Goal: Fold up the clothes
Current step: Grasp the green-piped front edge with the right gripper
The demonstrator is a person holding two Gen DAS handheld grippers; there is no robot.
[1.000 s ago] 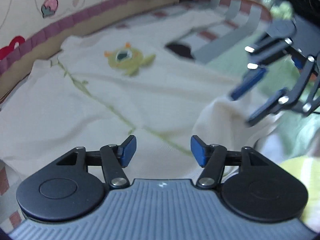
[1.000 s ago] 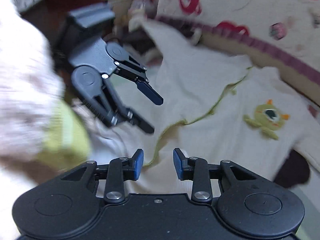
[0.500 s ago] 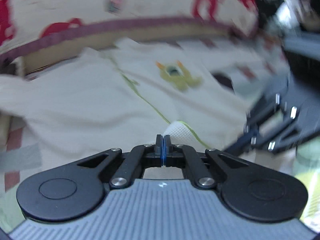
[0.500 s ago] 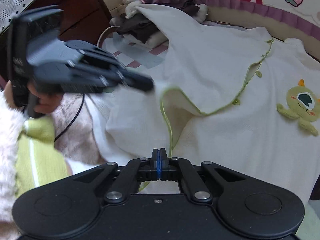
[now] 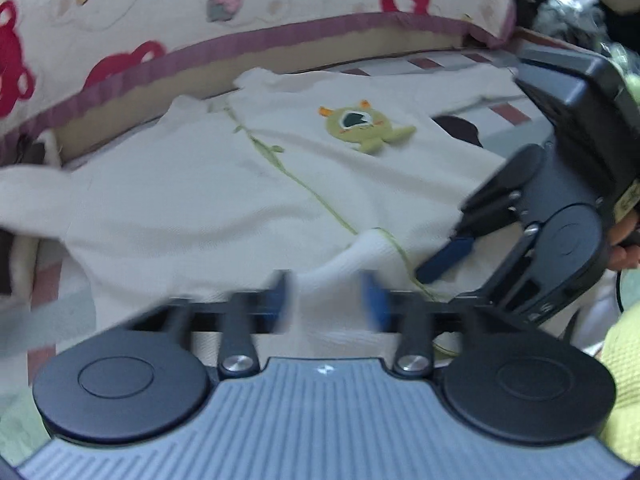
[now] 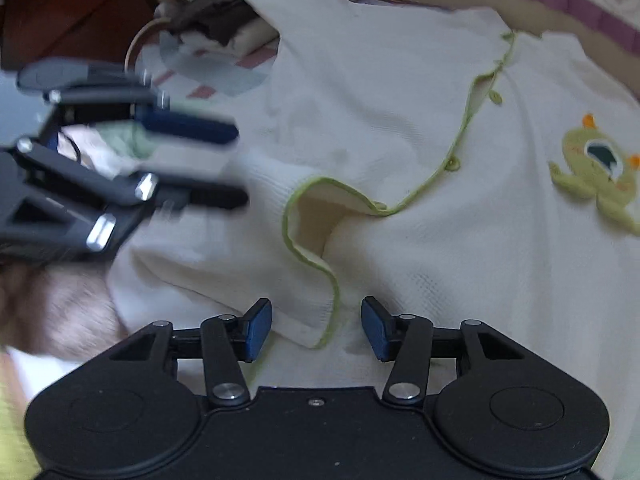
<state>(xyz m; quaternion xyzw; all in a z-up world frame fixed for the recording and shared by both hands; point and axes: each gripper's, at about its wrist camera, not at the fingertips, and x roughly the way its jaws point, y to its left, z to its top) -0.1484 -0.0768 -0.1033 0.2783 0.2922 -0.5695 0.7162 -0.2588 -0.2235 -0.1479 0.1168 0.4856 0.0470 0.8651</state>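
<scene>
Motion blur smears my left gripper (image 5: 330, 306) fingertips, so contact with the cream garment (image 5: 200, 208) cannot be confirmed. The bed (image 6: 208, 76) hides under that garment. My right gripper (image 5: 444, 258) body exits the right edge.

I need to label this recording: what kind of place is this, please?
Probably a bedroom or child's room at home: a cream baby garment lies on a checked sheet, beside a padded bumper with red bear prints.

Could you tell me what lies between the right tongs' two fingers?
In the right wrist view, the open right tongs straddle the cream top's green-trimmed hem, ungripped.
</scene>
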